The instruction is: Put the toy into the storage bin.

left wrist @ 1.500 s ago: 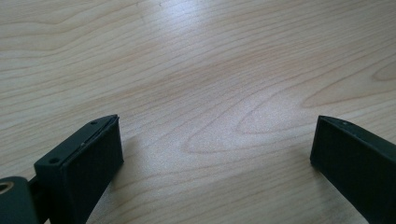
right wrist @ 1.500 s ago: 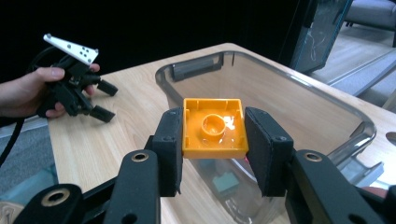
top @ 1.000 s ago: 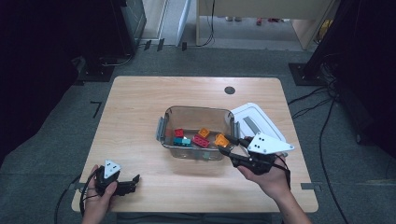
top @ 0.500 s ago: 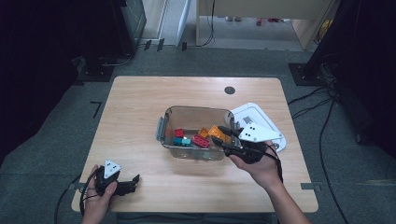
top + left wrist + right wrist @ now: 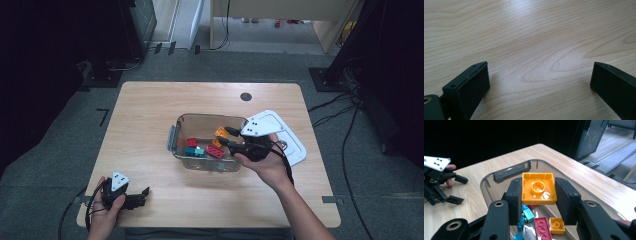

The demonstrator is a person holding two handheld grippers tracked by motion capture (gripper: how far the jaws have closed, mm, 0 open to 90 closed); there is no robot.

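Observation:
A clear plastic bin (image 5: 176,139) (image 5: 511,173) stands mid-table with several toy bricks in it. My right gripper (image 5: 223,137) (image 5: 538,191) hangs over the bin's right side, shut on an orange square brick (image 5: 538,188) (image 5: 220,133) whose hollow underside faces the camera. Below it in the bin lie a red brick (image 5: 542,228) (image 5: 216,151), a small orange brick (image 5: 556,225), teal bricks (image 5: 528,215) (image 5: 195,151) and another red one (image 5: 191,142). My left gripper (image 5: 145,195) (image 5: 537,82) rests open on the bare wood near the front left corner, also seen far off (image 5: 457,188).
A white lid (image 5: 290,140) lies on the table just right of the bin, partly under my right hand. The wooden table (image 5: 145,115) has a round cable hole (image 5: 245,96) at the back. Dark equipment and cables ring the floor around it.
My right gripper has carried the orange brick leftward from beside the bin to above its right side. The left gripper has stayed put.

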